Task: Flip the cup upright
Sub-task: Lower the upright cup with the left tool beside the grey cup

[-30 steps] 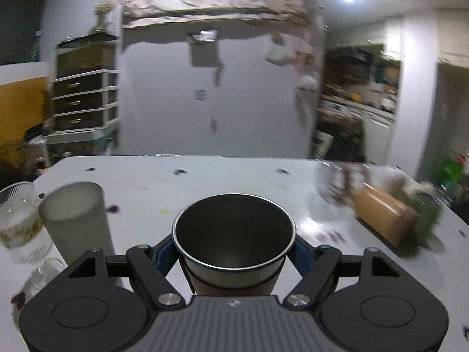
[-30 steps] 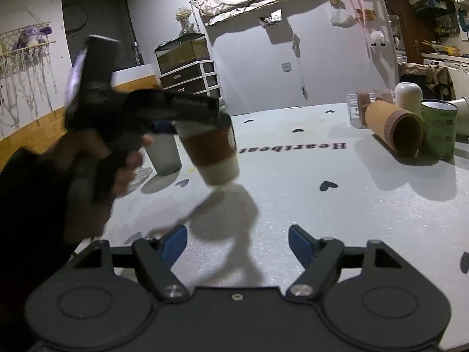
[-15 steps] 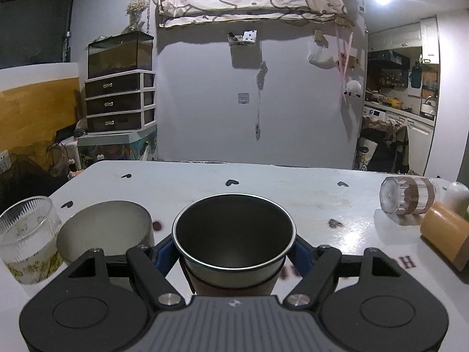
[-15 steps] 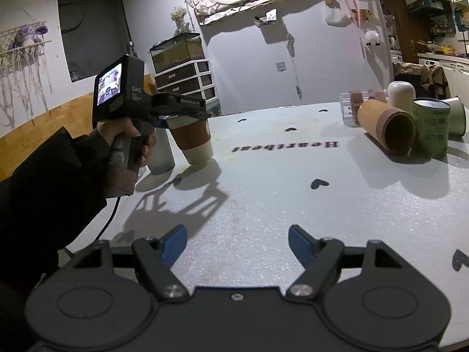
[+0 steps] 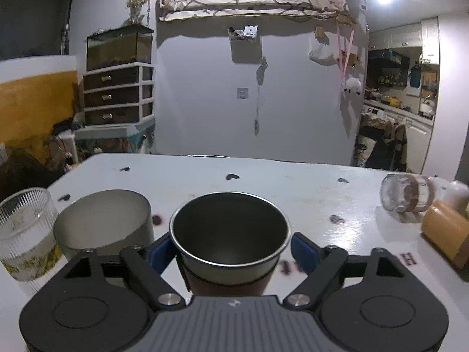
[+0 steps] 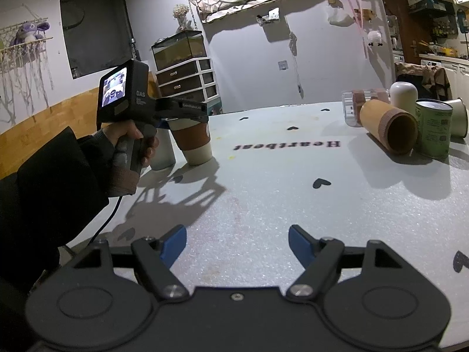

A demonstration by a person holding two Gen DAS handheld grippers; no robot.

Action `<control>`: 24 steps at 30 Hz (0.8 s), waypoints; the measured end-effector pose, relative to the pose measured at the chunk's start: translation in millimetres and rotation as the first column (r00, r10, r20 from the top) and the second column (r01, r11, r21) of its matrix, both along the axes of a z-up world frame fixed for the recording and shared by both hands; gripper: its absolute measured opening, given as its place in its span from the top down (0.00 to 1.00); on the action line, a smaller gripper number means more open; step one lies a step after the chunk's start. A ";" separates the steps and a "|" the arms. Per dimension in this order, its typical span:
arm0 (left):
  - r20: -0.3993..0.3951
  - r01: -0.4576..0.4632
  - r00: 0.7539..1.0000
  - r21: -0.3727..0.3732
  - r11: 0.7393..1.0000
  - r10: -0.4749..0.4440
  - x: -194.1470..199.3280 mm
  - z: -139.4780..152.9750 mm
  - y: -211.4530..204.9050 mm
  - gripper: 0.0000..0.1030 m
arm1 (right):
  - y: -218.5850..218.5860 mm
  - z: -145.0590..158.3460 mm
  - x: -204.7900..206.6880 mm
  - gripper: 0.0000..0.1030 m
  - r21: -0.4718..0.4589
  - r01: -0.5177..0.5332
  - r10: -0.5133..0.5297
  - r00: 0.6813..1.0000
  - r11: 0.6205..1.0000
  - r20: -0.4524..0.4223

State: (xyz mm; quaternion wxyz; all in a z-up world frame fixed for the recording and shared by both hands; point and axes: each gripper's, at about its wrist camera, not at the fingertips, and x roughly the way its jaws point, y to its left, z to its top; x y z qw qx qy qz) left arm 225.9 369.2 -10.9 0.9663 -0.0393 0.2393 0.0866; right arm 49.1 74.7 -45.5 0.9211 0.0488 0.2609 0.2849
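Observation:
The cup (image 5: 231, 243) is metal-lined with a brown sleeve and stands upright, mouth up, between the blue pads of my left gripper (image 5: 231, 253). In the right wrist view the cup (image 6: 195, 143) rests with its base on the white table (image 6: 263, 199), and the left gripper is still around its top. My right gripper (image 6: 237, 242) is open and empty, low over the table's near edge, well apart from the cup.
A grey cup (image 5: 102, 226) and a ribbed glass (image 5: 25, 231) stand just left of the held cup. At the right lie a clear jar (image 5: 406, 198) and a tan cylinder (image 6: 388, 126), beside a green can (image 6: 433, 129) and white bottle (image 6: 403, 95).
My left gripper has swung the cup left and down until its base rests on the table beside the grey cup. The right gripper has barely moved.

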 end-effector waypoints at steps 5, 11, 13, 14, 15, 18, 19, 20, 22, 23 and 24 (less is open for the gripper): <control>0.020 0.029 0.999 -0.026 0.999 -0.028 -14.2 11.9 -2.7 0.06 | -0.1 1.6 -0.5 0.25 -0.003 -0.001 0.001 1.000 1.000 0.016; 0.123 0.085 0.989 -0.011 0.996 -0.083 -57.3 39.3 -16.4 0.04 | 1.0 7.3 -2.5 0.24 -0.005 -0.001 0.002 0.999 1.000 0.047; 0.150 0.107 0.983 -0.011 0.994 -0.104 -75.2 45.9 -21.1 0.03 | 1.3 10.3 -2.5 0.24 -0.006 -0.002 0.002 0.998 1.000 0.060; 0.159 0.114 0.981 -0.011 0.993 -0.111 -85.1 47.7 -23.5 0.03 | 1.2 12.1 -2.5 0.24 -0.006 -0.001 0.002 0.998 1.000 0.067; 0.166 0.118 0.979 -0.012 0.993 -0.115 -96.1 49.3 -25.4 0.03 | 1.1 14.3 -2.5 0.24 -0.005 0.000 0.000 0.997 1.000 0.075; 0.175 0.124 0.977 -0.018 0.992 -0.118 -128.8 51.1 -30.8 0.02 | 0.4 20.6 -2.2 0.24 0.002 0.004 -0.004 0.995 1.000 0.098; 0.182 0.125 0.976 -0.019 0.992 -0.119 -139.6 49.8 -32.3 0.02 | 0.1 22.4 -2.3 0.24 0.004 0.005 -0.006 0.994 1.000 0.105; 0.192 0.127 0.974 -0.020 0.992 -0.121 -150.7 47.9 -33.2 0.01 | 0.2 24.5 -2.7 0.24 0.005 0.008 -0.008 0.994 1.000 0.113; 0.192 0.123 0.974 -0.019 0.992 -0.117 -169.9 43.1 -34.3 0.00 | 0.0 29.1 -3.7 0.24 0.011 0.010 -0.011 0.991 1.000 0.131; 0.184 0.114 0.977 -0.019 0.993 -0.108 -177.9 40.2 -35.5 0.00 | -0.6 31.0 -4.2 0.22 0.015 0.012 -0.014 0.990 1.000 0.138; 0.177 0.108 0.979 -0.019 0.994 -0.103 -184.4 37.6 -36.1 0.00 | -1.0 32.8 -4.4 0.22 0.016 0.015 -0.017 0.989 1.000 0.146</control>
